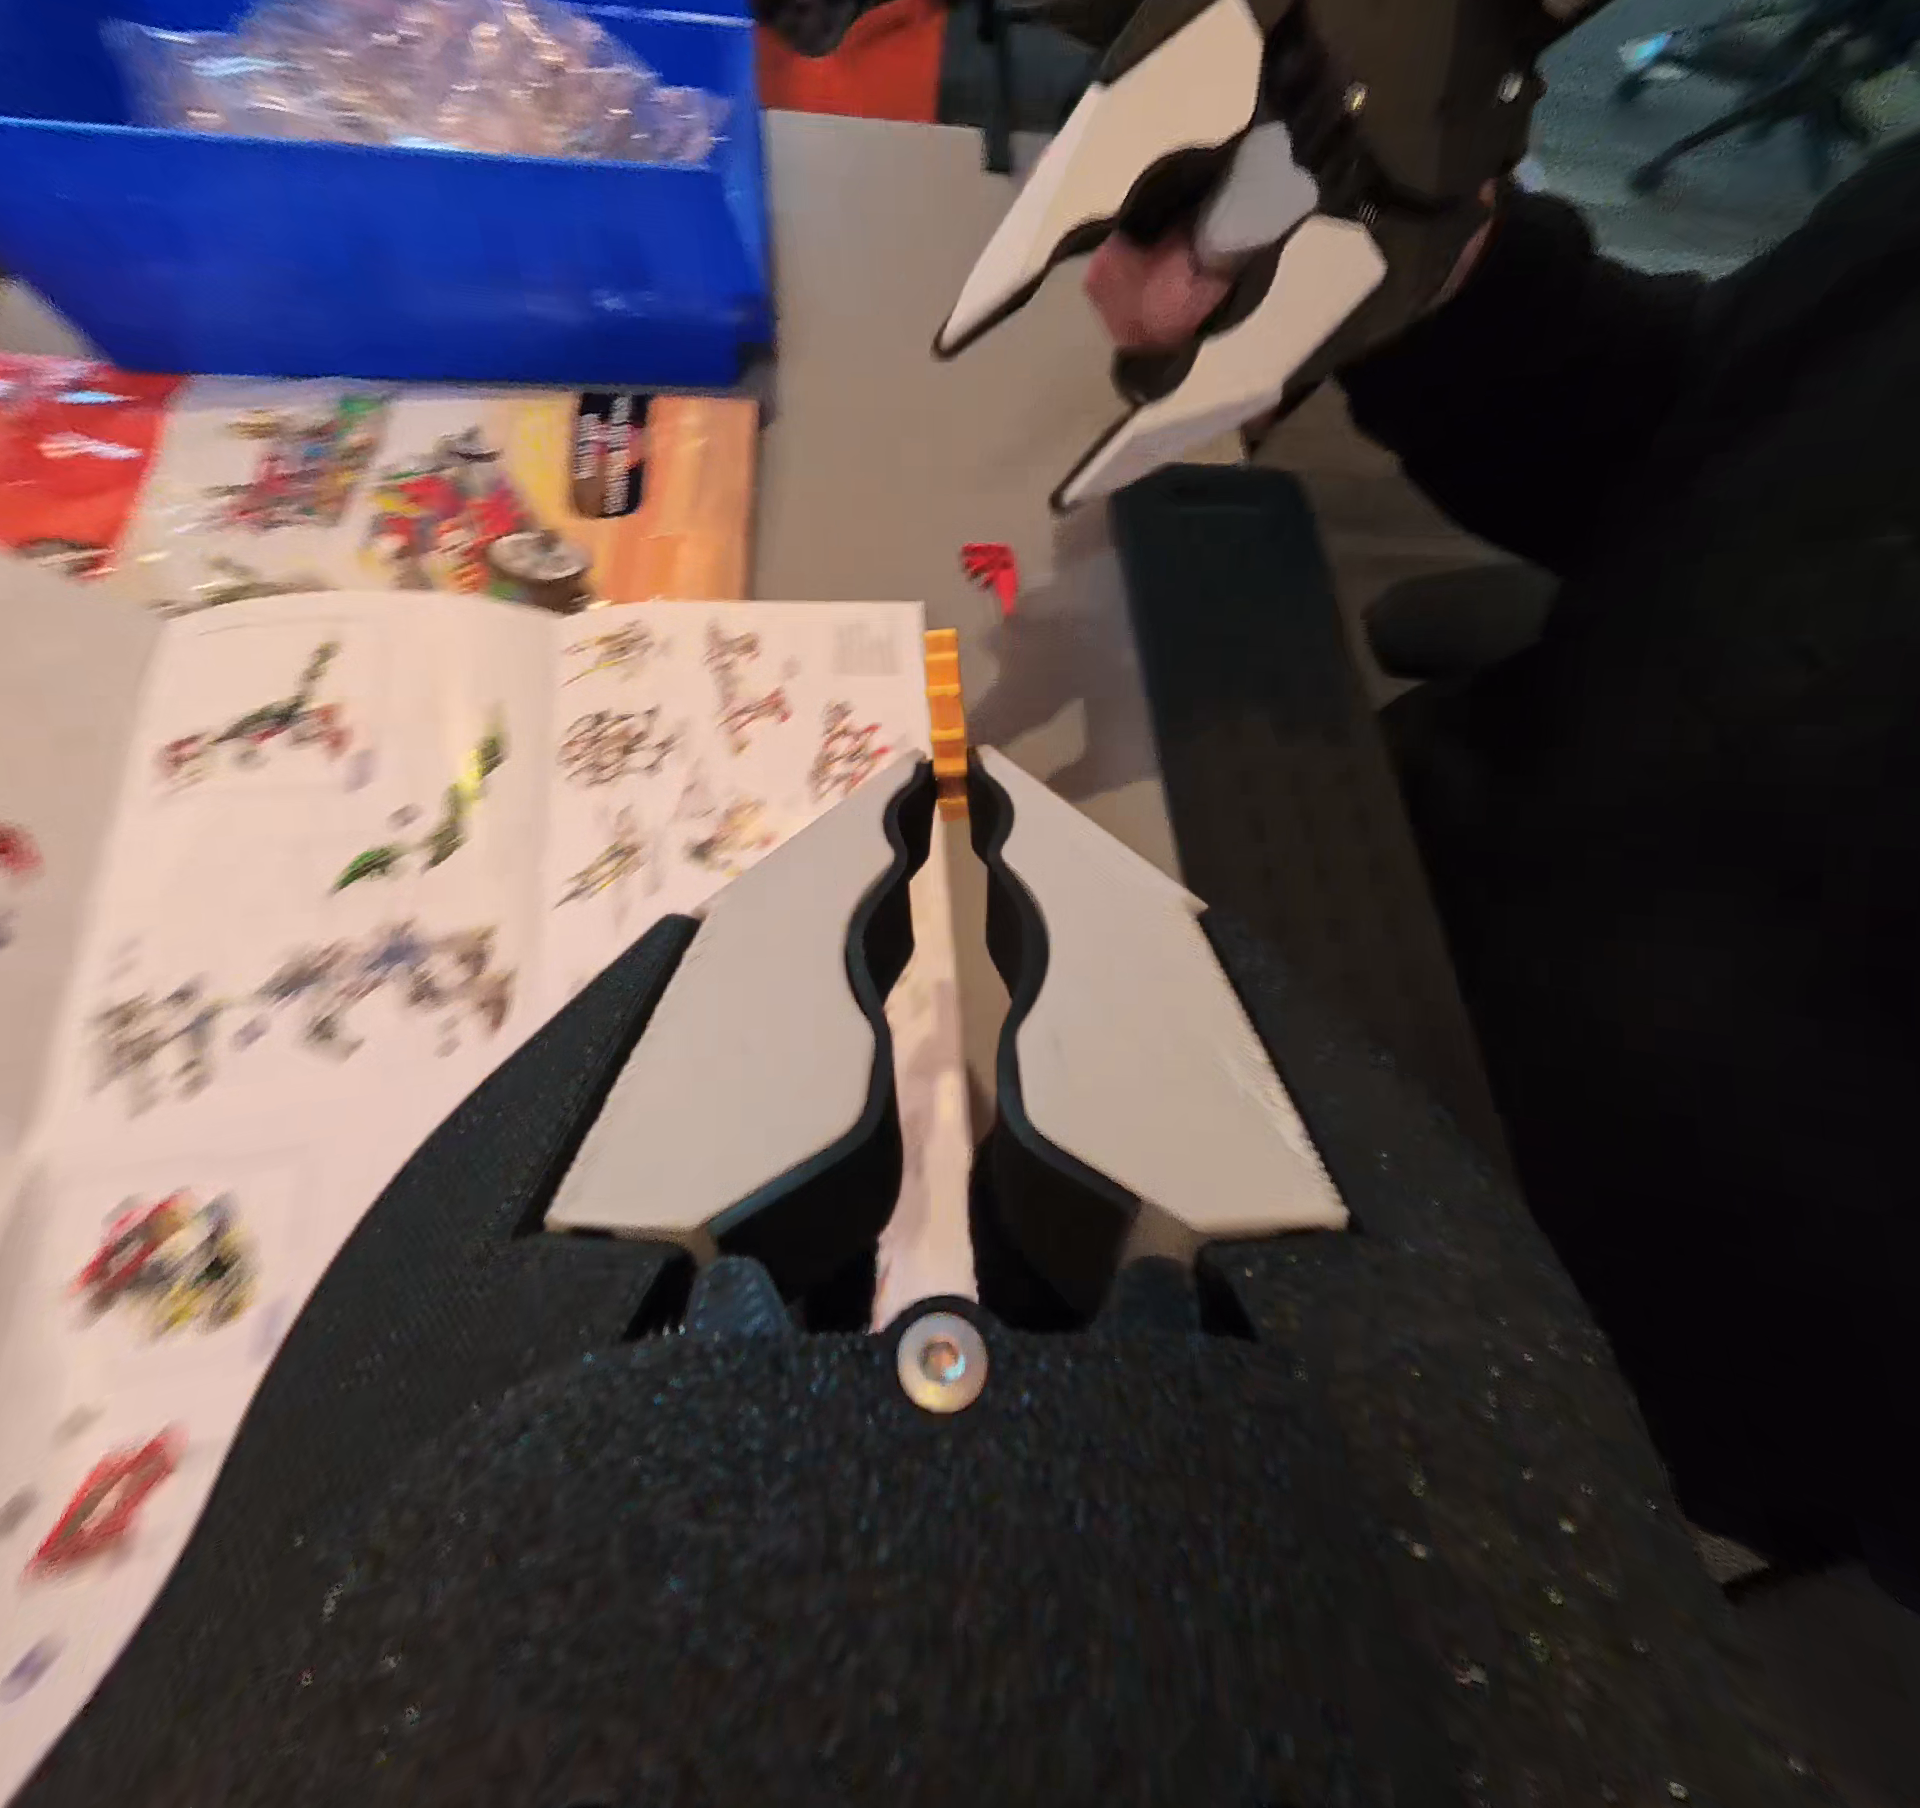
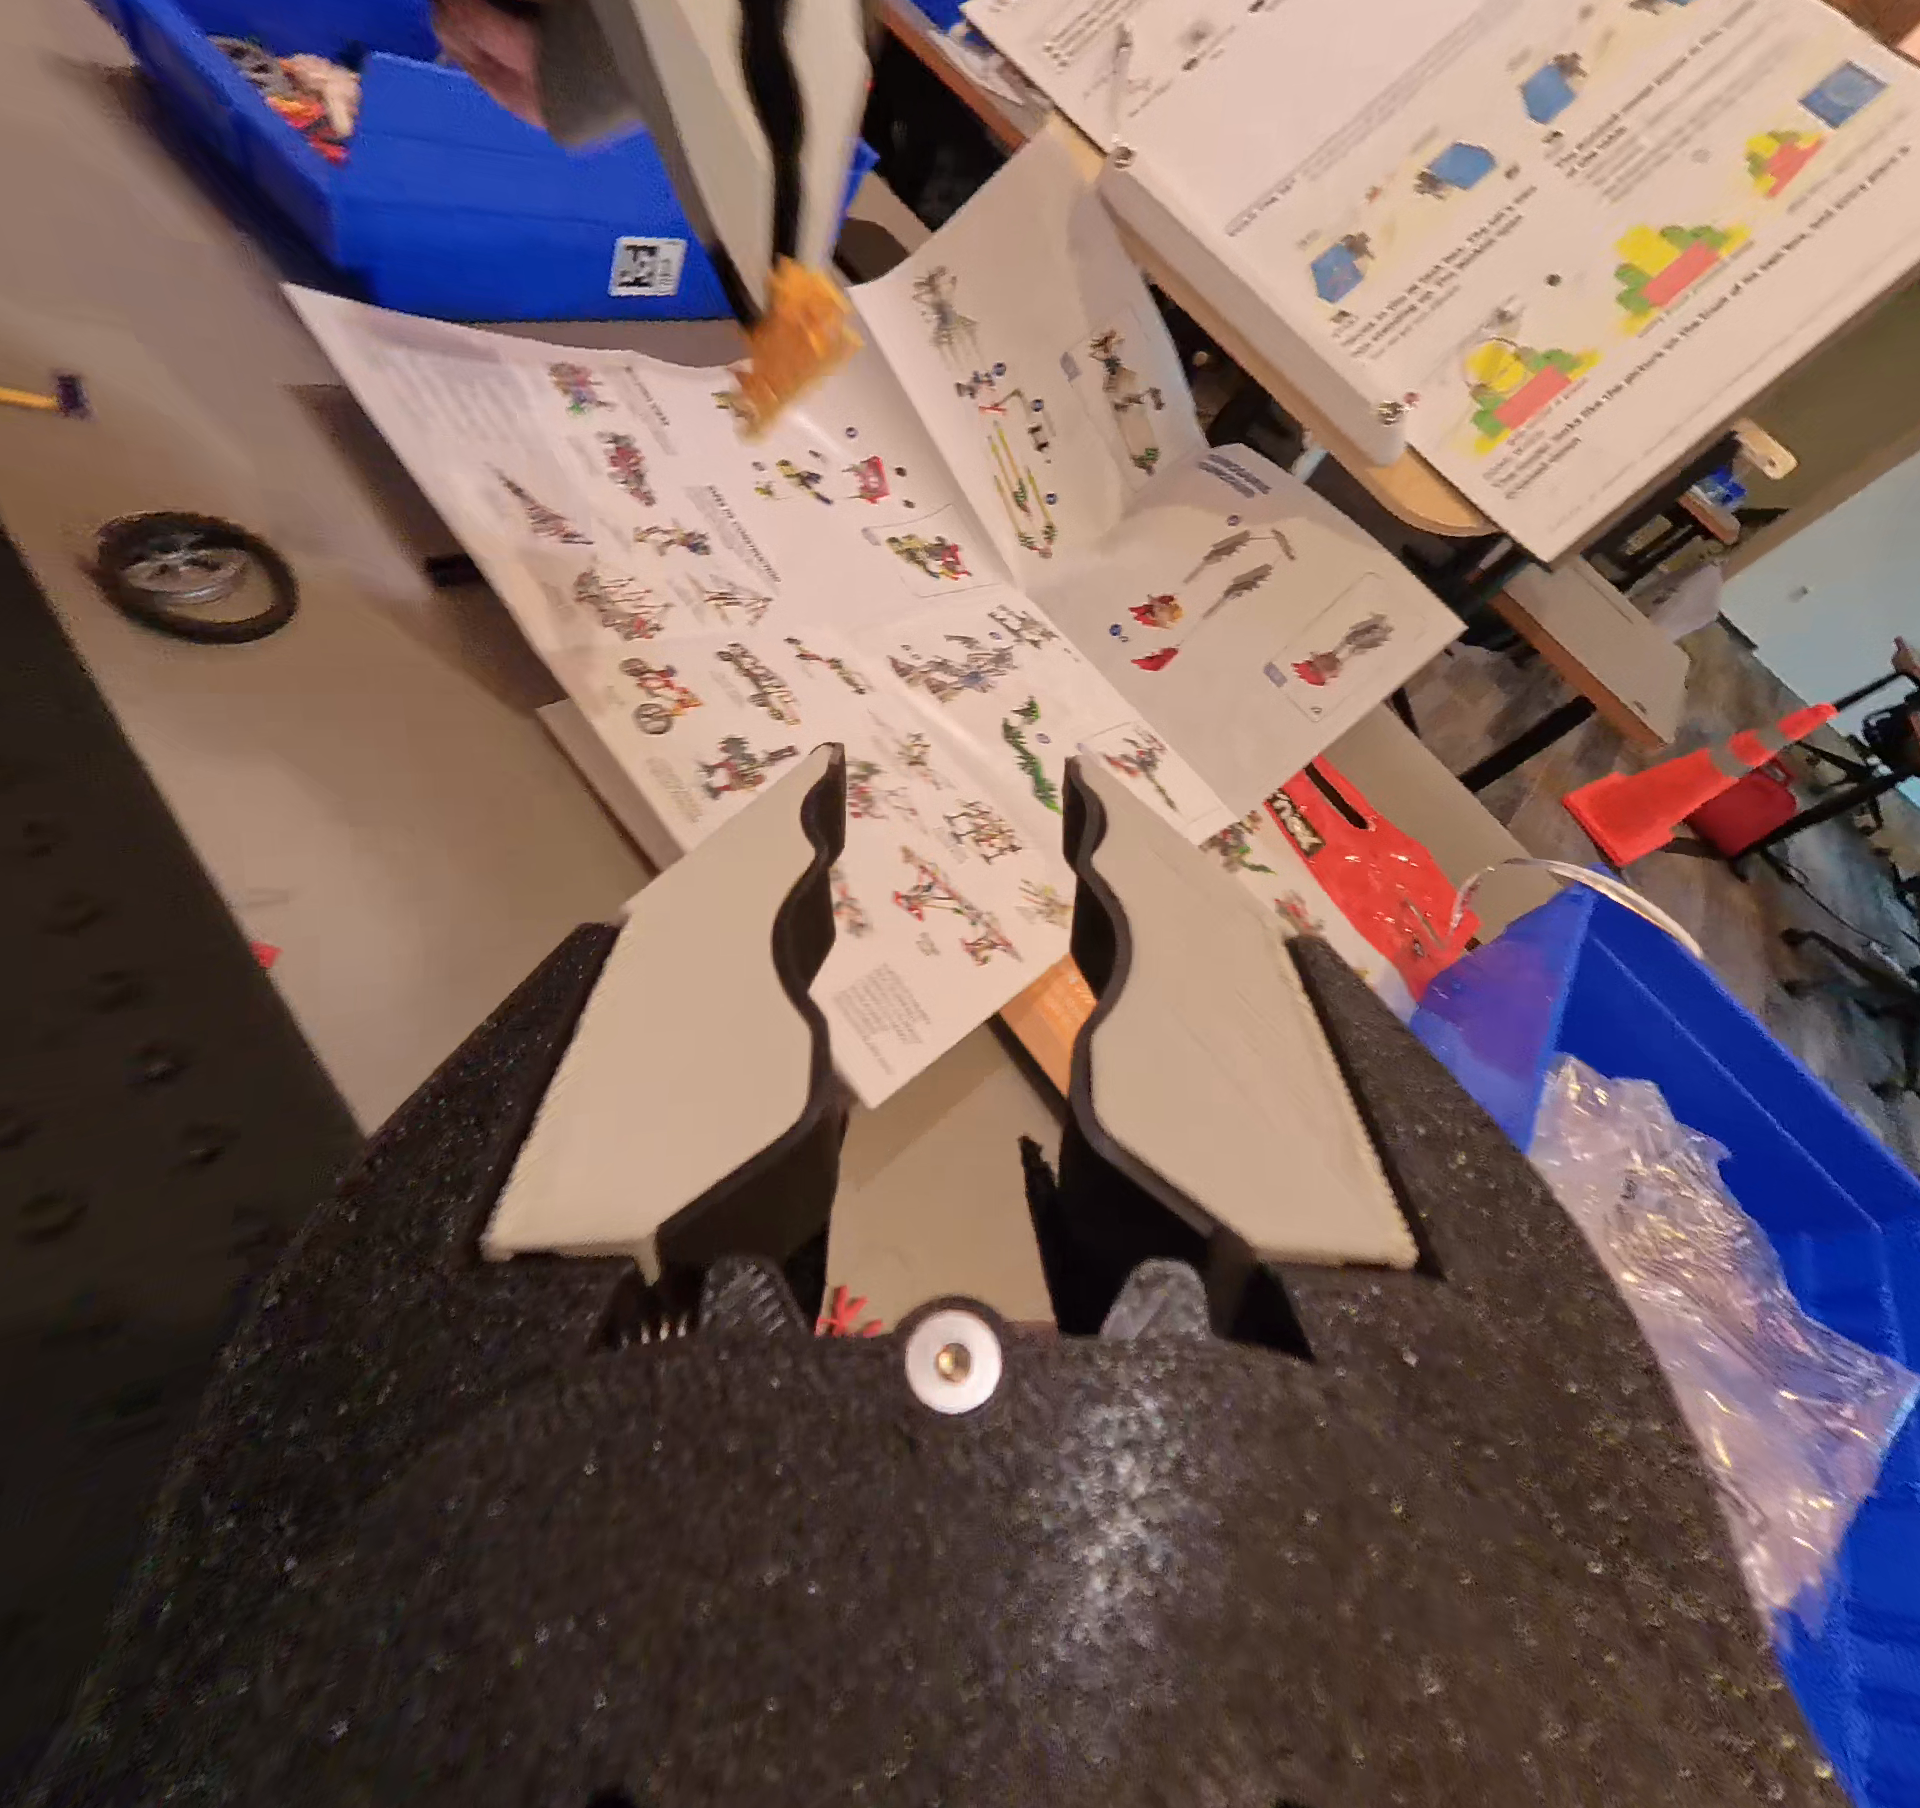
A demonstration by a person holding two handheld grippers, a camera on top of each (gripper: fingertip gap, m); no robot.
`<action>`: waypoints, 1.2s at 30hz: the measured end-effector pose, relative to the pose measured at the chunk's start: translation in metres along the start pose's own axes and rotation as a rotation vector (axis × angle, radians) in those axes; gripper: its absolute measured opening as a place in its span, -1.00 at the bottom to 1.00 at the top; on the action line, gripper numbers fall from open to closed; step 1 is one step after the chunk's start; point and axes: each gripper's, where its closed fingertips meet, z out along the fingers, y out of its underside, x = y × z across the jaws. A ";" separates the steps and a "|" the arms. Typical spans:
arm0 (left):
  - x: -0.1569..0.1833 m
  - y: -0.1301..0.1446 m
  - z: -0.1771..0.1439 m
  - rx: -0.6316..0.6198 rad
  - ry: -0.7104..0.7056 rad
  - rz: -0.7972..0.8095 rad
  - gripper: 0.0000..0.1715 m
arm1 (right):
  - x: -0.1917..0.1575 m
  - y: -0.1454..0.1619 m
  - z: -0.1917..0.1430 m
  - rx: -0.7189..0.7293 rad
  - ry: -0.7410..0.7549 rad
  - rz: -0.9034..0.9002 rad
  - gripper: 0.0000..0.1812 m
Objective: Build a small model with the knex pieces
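Note:
My left gripper (image 1: 951,759) is shut on a small orange toothed plastic piece (image 1: 945,693) and holds it above the right edge of an open picture instruction sheet (image 1: 416,875). The same gripper (image 2: 774,298) shows in the right wrist view with the orange piece (image 2: 800,345) at its tips. My right gripper (image 2: 951,771) is open and empty, above the near part of the sheet (image 2: 831,553). It also shows at the upper right of the left wrist view (image 1: 1003,423), jaws apart. A small red piece (image 1: 989,569) lies on the table between the two grippers.
A blue bin (image 1: 395,231) with a clear plastic bag stands at the back left; another blue bin (image 2: 1714,1083) is at the right. A black tyre (image 2: 192,576) lies on the table. A slanted board with printed pages (image 2: 1507,148) and a black chair armrest (image 1: 1247,719) are nearby. The gap from one gripper's tips to the other's is roughly 11 cm.

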 end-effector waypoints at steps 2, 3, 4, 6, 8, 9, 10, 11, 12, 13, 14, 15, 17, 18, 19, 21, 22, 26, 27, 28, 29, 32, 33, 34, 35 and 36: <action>0.005 -0.006 0.026 0.030 0.061 -0.041 -0.97 | -0.016 0.002 0.002 -0.004 -0.016 -0.028 -0.51; 0.008 -0.008 0.037 0.042 0.098 -0.071 -0.97 | -0.022 0.004 0.004 -0.012 -0.008 -0.051 -0.48; 0.010 -0.007 0.047 0.045 0.138 -0.093 -0.97 | -0.027 0.007 0.006 -0.027 -0.001 -0.078 -0.47; 0.009 -0.008 0.063 0.064 0.179 -0.164 -0.97 | -0.034 0.014 0.011 -0.059 0.020 -0.142 -0.42; 0.010 -0.009 0.073 0.080 0.219 -0.220 -0.97 | -0.034 0.019 0.015 -0.076 0.058 -0.186 -0.38; 0.011 -0.009 0.077 0.082 0.228 -0.235 -0.97 | -0.031 0.019 0.016 -0.075 0.088 -0.199 -0.38; 0.014 -0.008 0.080 0.075 0.243 -0.243 -0.97 | -0.028 0.020 0.017 -0.074 0.118 -0.213 -0.37; 0.017 -0.008 0.083 0.072 0.258 -0.248 -0.97 | -0.025 0.020 0.017 -0.073 0.144 -0.232 -0.35; 0.020 -0.008 0.085 0.069 0.267 -0.255 -0.97 | -0.022 0.019 0.017 -0.073 0.170 -0.256 -0.34; 0.023 -0.008 0.087 0.064 0.276 -0.258 -0.97 | -0.021 0.019 0.017 -0.074 0.189 -0.286 -0.34; 0.025 -0.008 0.089 0.061 0.280 -0.261 -0.97 | -0.023 0.019 0.017 -0.075 0.193 -0.317 -0.35; 0.027 -0.008 0.090 0.062 0.284 -0.267 -0.97 | -0.025 0.019 0.018 -0.070 0.192 -0.346 -0.42; 0.031 -0.006 0.091 0.057 0.301 -0.278 -0.97 | -0.030 0.018 0.019 -0.059 0.187 -0.392 -0.53; 0.032 -0.005 0.091 0.056 0.303 -0.283 -0.97 | -0.032 0.018 0.019 -0.057 0.185 -0.406 -0.53; 0.033 -0.003 0.091 0.059 0.312 -0.294 -0.97 | -0.035 0.018 0.019 -0.051 0.173 -0.404 -0.53; 0.035 0.001 0.091 0.070 0.318 -0.310 -0.97 | -0.040 0.020 0.020 -0.047 0.138 -0.372 -0.53; 0.036 0.003 0.092 0.077 0.319 -0.314 -0.97 | -0.042 0.020 0.021 -0.043 0.124 -0.358 -0.54; 0.032 0.008 0.091 0.105 0.282 -0.322 -0.76 | -0.044 0.025 0.023 -0.043 0.080 -0.289 -0.54; 0.029 0.008 0.088 0.114 0.264 -0.315 -0.74 | -0.042 0.027 0.023 -0.049 0.075 -0.276 -0.54; 0.025 0.009 0.086 0.114 0.227 -0.305 -0.70 | -0.039 0.030 0.022 -0.057 0.072 -0.263 -0.54; 0.020 0.011 0.083 0.107 0.182 -0.283 -0.68 | -0.036 0.032 0.021 -0.064 0.073 -0.250 -0.54; 0.005 0.023 0.074 0.072 0.046 -0.209 -0.66 | -0.029 0.040 0.018 -0.097 0.063 -0.210 -0.54; 0.002 0.026 0.071 0.067 0.023 -0.200 -0.67 | -0.026 0.043 0.017 -0.108 0.065 -0.199 -0.54; 0.001 0.027 0.069 0.071 0.011 -0.198 -0.68 | -0.023 0.046 0.017 -0.122 0.064 -0.187 -0.54; 0.000 0.029 0.068 0.074 0.000 -0.196 -0.68 | -0.021 0.051 0.016 -0.141 0.058 -0.174 -0.54; -0.002 0.033 0.067 0.068 -0.019 -0.191 -0.68 | -0.019 0.055 0.015 -0.157 0.056 -0.164 -0.54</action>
